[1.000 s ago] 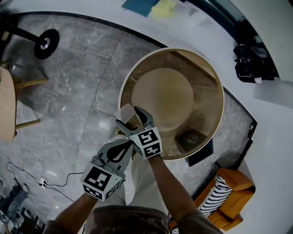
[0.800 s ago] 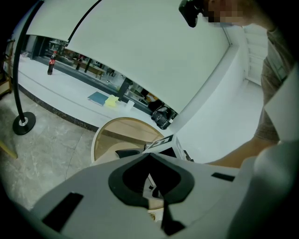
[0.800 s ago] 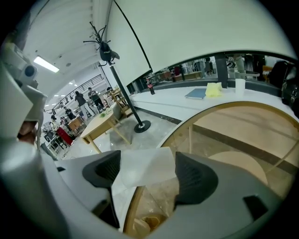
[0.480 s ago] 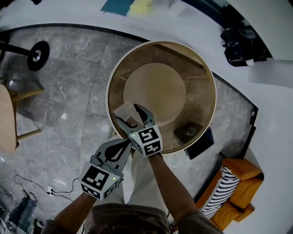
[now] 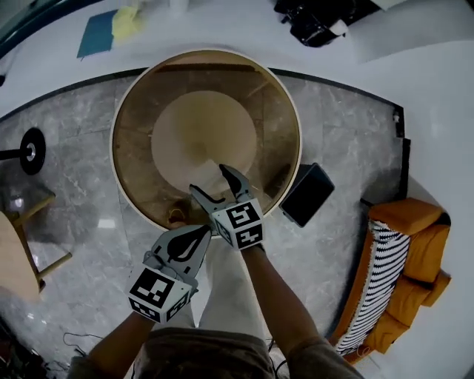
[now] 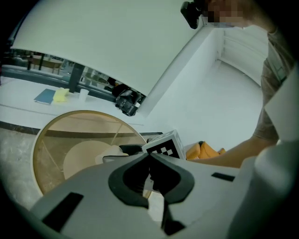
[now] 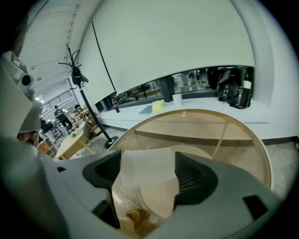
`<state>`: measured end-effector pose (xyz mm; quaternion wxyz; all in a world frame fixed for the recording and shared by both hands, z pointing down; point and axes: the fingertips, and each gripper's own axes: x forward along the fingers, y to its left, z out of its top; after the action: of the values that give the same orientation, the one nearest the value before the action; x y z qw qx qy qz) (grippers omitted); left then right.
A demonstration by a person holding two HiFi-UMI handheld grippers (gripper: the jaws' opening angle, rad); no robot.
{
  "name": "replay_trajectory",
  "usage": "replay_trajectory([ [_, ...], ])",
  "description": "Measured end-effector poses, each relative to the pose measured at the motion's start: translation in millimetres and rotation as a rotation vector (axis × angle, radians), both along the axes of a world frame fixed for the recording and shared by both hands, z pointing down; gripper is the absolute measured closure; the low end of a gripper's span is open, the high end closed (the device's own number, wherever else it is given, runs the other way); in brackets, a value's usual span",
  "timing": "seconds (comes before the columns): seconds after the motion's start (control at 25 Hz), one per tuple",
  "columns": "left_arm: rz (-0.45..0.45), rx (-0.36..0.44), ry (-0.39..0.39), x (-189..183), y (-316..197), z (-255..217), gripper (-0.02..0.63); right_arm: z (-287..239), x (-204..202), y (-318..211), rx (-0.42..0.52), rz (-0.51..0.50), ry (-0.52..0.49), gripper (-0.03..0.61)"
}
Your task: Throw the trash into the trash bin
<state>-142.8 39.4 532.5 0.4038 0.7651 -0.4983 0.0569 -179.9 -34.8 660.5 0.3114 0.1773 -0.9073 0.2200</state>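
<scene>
Head view, looking steeply down. Both grippers were held out ahead of the body, close together, over the near rim of a round table [image 5: 141, 111]. The table had a tinted glass top, with a pale disc [image 5: 204, 137] under the glass.

Right gripper [image 5: 209, 180]: jaws spread wide and clamped on a piece of white paper [image 7: 147, 170], the trash. In the right gripper view the paper filled the gap from pad to pad. Its upper edge was straight and its lower part hung in a rounded fold. It sat above the near part of the glass, just inside the rim. In the head view it was hard to pick out against the pale disc.

Left gripper [image 5: 208, 230]: jaws closed, tips meeting, nothing between them. It sat just behind and to the left of the right gripper, tips near that gripper's body, pointing toward the table.

Below the paper, through the glass, a small brownish thing [image 5: 176, 216] lay near the rim. Could not tell what it was.

Surroundings:
- Grey marble floor [image 5: 348, 141].
- 1 black slab [image 5: 307, 194] lying flat just right of the table.
- An orange sofa [image 5: 415, 252] with 1 striped cushion [image 5: 368, 292], far right.
- A white ledge [image 5: 222, 29] beyond the table, with a blue book [image 5: 95, 33] and a yellow thing [image 5: 127, 21] side by side on it.
</scene>
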Motion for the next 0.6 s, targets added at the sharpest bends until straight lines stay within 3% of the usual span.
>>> replay_trajectory([
  [0.28,0.233,0.015,0.017,115.5,-37.9,-5.2,0.595,-11.8,142.3,-52.2,0.030,0.248,0.014,0.196],
  [0.6,0.550,0.025,0.052,256.8,-54.0,-11.2,0.595,-20.1,329.3,-70.5,0.043,0.613,0.041,0.196],
])
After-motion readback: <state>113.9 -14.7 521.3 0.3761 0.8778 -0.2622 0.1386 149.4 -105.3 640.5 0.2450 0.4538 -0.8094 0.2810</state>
